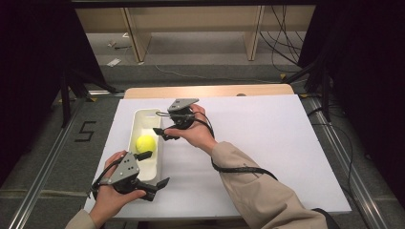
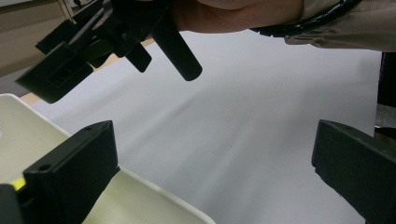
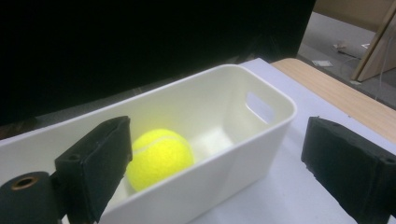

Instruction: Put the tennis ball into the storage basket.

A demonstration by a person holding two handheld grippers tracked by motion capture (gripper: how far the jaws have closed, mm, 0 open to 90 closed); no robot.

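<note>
the yellow tennis ball (image 1: 145, 143) sits inside the white bin (image 1: 143, 116) on the white table (image 1: 267, 143). the right gripper (image 1: 165, 133) hangs over the bin's side, jaws spread wide, holding nothing. the left gripper (image 1: 154, 168) waits at the near end, jaws spread too, maybe to steady the bin.

Dark curtains (image 1: 28, 71) flank the scene; grey floor (image 1: 200, 47) strewn with black cables (image 1: 286, 43); wooden furniture legs (image 1: 136, 33) beyond the white-covered tabletop (image 1: 267, 138).
</note>
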